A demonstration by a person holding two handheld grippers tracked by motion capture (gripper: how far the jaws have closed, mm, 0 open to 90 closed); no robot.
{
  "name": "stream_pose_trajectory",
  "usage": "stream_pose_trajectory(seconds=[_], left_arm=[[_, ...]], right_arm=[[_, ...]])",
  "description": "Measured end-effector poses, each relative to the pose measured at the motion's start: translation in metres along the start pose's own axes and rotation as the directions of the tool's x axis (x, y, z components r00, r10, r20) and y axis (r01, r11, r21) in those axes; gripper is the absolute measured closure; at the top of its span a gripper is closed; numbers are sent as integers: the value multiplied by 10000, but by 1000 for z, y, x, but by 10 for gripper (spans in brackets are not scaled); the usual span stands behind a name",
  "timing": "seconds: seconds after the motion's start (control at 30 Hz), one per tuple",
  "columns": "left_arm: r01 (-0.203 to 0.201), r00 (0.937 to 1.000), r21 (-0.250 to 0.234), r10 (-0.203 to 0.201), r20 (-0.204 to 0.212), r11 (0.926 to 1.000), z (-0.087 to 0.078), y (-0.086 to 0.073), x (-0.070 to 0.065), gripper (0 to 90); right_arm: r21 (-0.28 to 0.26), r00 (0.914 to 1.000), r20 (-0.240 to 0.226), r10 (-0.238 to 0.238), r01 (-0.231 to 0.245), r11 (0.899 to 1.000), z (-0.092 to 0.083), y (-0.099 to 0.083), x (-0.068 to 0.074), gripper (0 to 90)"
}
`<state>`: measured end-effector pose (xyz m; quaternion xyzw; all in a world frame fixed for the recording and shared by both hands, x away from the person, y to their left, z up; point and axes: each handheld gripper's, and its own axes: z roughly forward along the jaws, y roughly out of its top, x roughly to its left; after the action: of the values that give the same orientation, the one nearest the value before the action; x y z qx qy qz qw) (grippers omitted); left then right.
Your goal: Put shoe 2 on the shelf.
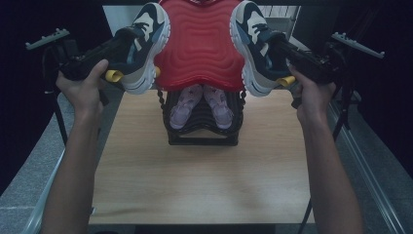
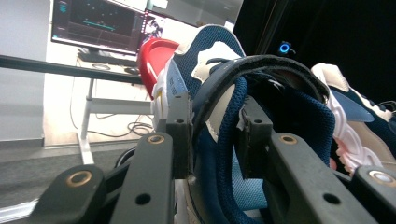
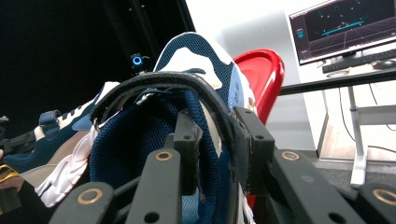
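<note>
Each gripper (image 2: pixel 212 135) clamps 1 sneaker's (image 2: pixel 261 116) collar, raised beside red lid (image 1: pixel 199 44).

a lab: monitor (image 2: pixel 95 23) on desk, dark enclosure.

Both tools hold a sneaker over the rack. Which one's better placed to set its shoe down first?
Roughly even. Left tool and right tool each clamp a navy sneaker, left one and right one, flanking the red lid at similar height. No clear edge; perhaps either.

Navy-and-white sneaker (image 1: pixel 146 46) held up left of the red ribbed plastic lid (image 1: pixel 199 46), its twin (image 1: pixel 253 46) right. Beneath the lid, small lilac shoes (image 1: pixel 200 105) in black rack (image 1: pixel 202 136) on wooden table (image 1: pixel 199 180).
</note>
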<state>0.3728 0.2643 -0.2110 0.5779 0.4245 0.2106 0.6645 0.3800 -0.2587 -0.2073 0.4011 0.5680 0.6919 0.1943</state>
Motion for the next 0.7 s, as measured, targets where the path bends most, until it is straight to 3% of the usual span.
stream_pose_trajectory(seconds=[0.13,0.33,0.7], left_arm=[[19,10000,34,-19,3,10000,6,3,-4,708],[-398,9990,-59,396,-212,9992,16,9,-14,708],[-247,9996,40,247,-168,9997,40,14,-19,708]], right_arm=[[23,10000,-63,-29,29,10000,6,3,6,723],[92,9999,-153,-64,66,9999,15,4,12,724],[124,9998,-155,147,-145,9998,35,6,19,723]])
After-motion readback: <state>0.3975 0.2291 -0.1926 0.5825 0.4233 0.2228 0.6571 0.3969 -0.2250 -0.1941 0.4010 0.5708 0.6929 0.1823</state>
